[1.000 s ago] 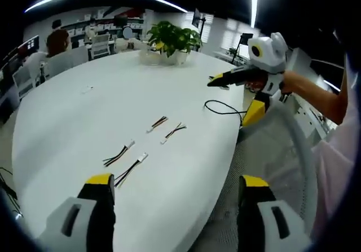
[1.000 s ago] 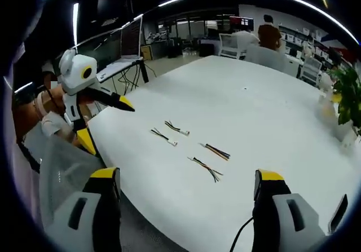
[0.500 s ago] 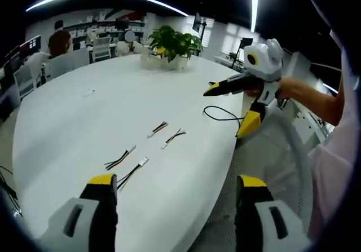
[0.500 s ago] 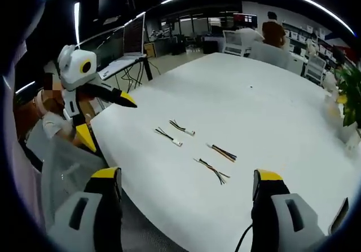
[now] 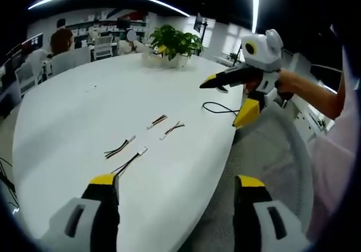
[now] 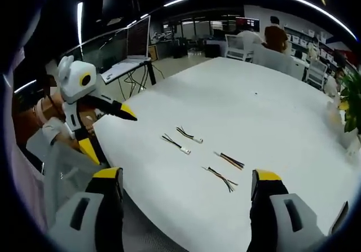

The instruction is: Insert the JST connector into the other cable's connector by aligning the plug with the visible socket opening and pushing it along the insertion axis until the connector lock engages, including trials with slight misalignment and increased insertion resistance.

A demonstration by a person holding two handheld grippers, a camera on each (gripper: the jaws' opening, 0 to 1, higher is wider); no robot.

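Hovering tongs point(image 5: 175, 193), cables point(image 5: 144, 142) untouched.

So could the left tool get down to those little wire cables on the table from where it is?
Probably yes. The left tool is open and holds nothing, and the nearest cable lies just ahead on the bare white table, with nothing between them.

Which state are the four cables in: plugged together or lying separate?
Separate: four cables lie apart on the white table, none joined.
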